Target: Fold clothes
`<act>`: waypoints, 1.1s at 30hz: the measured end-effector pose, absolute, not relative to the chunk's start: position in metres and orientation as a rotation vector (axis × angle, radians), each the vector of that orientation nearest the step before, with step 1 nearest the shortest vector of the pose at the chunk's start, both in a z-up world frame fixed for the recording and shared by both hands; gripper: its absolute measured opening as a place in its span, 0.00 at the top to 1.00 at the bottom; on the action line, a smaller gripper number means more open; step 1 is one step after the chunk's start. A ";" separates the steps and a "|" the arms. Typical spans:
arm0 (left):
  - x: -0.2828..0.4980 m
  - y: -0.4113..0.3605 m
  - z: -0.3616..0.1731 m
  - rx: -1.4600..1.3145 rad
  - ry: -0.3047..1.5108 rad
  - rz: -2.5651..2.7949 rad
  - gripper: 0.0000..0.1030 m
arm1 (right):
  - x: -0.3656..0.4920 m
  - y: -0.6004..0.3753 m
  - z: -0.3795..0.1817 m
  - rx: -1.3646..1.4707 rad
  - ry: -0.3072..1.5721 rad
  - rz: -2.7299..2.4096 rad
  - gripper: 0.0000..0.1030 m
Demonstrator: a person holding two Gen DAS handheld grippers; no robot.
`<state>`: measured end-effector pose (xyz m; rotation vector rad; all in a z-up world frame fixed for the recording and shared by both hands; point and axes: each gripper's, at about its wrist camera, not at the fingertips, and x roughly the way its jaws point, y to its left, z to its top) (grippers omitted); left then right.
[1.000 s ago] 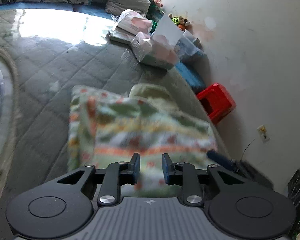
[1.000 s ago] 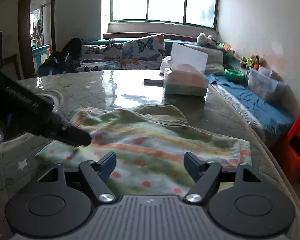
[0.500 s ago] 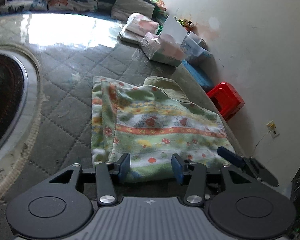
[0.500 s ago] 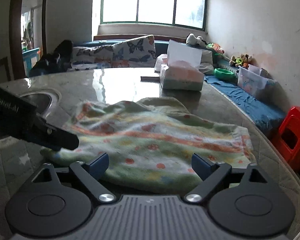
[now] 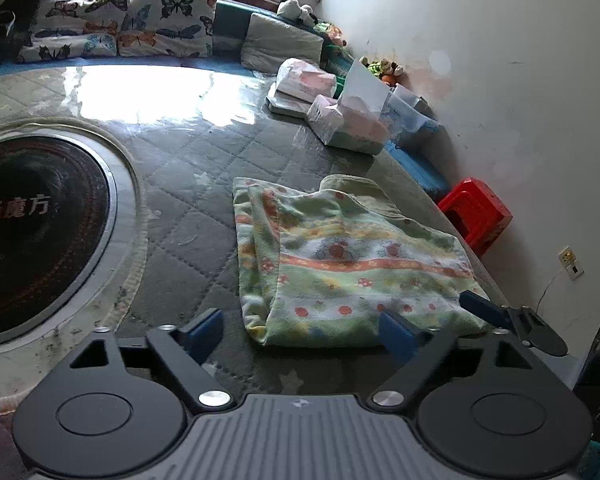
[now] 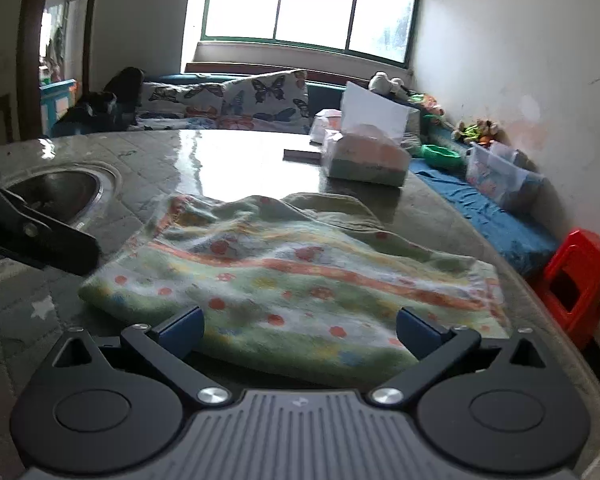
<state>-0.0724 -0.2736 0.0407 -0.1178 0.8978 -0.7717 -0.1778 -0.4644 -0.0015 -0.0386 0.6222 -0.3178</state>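
A folded green cloth with orange stripes and red dots (image 5: 340,264) (image 6: 292,276) lies flat on the quilted grey table (image 5: 204,184), over a plain olive garment (image 5: 354,190) (image 6: 332,205). My left gripper (image 5: 300,332) is open, just short of the cloth's near edge, with nothing between its fingers. My right gripper (image 6: 300,330) is also open, wide, at the cloth's near edge and holding nothing. The right gripper's blue fingertip (image 5: 478,305) shows at the cloth's right corner in the left wrist view. In the right wrist view, the left gripper's black body (image 6: 40,236) sits beside the cloth's left end.
A round black hob (image 5: 32,232) (image 6: 56,192) is set into the table to the left. Tissue boxes (image 5: 348,128) (image 6: 364,156) stand at the far side. A red stool (image 5: 476,216) (image 6: 576,280) sits below the table's right edge, by the wall.
The left gripper's fingers went from nearly closed over the cloth to wide open, and it drew back. The right gripper opened a little wider and backed off. The cloth now lies still.
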 end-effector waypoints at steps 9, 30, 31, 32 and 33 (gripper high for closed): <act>-0.087 -0.263 0.043 -0.092 0.830 -0.759 0.00 | -0.192 -0.465 0.006 0.004 0.641 -0.366 0.00; -0.113 -0.264 0.036 -0.003 0.855 -0.750 0.00 | -0.218 -0.461 -0.002 0.132 0.679 -0.416 0.00; -0.114 -0.265 0.036 0.000 0.858 -0.749 0.00 | -0.219 -0.461 -0.003 0.136 0.681 -0.418 0.00; -0.115 -0.265 0.035 0.003 0.861 -0.748 0.00 | -0.220 -0.461 -0.004 0.141 0.682 -0.418 0.00; -0.115 -0.266 0.035 0.006 0.864 -0.747 0.00 | -0.221 -0.462 -0.004 0.146 0.683 -0.418 0.00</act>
